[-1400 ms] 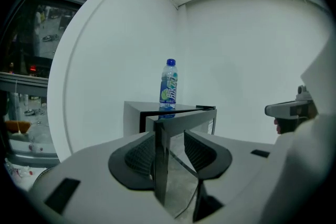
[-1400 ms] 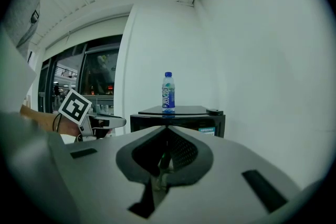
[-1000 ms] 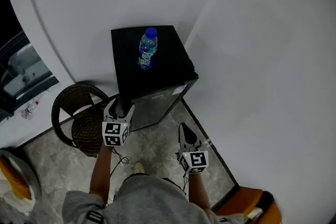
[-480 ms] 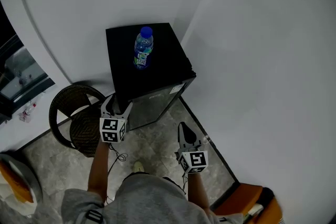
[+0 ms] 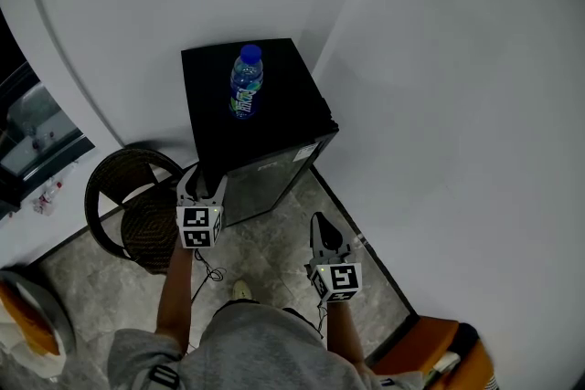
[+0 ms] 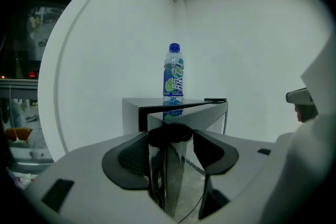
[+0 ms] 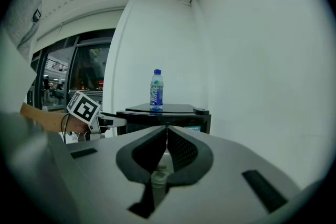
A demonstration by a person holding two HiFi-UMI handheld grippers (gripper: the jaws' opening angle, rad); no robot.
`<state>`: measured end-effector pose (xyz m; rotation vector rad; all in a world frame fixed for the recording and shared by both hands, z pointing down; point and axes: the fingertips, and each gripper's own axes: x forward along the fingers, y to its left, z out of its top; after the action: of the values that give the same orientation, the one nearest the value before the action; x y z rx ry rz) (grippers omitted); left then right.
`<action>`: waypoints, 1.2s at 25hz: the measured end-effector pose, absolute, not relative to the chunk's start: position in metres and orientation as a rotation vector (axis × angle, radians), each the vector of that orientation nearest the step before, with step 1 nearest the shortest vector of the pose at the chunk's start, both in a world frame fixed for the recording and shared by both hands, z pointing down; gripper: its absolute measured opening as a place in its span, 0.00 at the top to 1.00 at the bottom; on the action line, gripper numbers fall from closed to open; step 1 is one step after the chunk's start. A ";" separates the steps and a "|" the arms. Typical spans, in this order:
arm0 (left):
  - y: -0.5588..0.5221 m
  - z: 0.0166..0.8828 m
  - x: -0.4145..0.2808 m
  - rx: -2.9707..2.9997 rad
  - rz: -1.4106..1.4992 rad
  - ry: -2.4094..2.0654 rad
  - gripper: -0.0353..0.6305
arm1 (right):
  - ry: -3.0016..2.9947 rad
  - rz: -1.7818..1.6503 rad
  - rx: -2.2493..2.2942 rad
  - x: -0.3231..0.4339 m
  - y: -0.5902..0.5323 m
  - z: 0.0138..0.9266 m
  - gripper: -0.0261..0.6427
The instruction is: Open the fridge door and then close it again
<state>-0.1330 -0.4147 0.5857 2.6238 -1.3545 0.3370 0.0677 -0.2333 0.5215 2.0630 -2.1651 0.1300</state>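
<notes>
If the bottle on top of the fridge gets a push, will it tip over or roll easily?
The bottle stands upright, tall and narrow, so it probably tips easily. Once down, its round body would likely roll on the smooth fridge top.

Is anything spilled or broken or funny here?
Nothing stands out. The water bottle stands upright on top of the black fridge, nothing is spilled on it or on the floor, and the wicker chair beside it stands upright too.
</notes>
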 end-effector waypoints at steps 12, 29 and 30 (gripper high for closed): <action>-0.408 0.585 -0.133 2.618 0.329 -1.365 0.55 | -2.152 0.132 2.084 0.071 -0.221 0.522 0.92; -0.389 0.586 -0.133 2.598 0.358 -1.400 0.57 | -2.135 0.130 2.147 0.078 -0.193 0.520 0.92; -0.387 0.586 -0.133 2.598 0.359 -1.404 0.58 | -2.137 0.131 2.148 0.078 -0.192 0.520 0.92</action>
<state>-0.1334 -0.3873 0.5860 2.5980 -1.4036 0.3593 0.0778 -0.1916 0.5196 2.1483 -2.1372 0.1307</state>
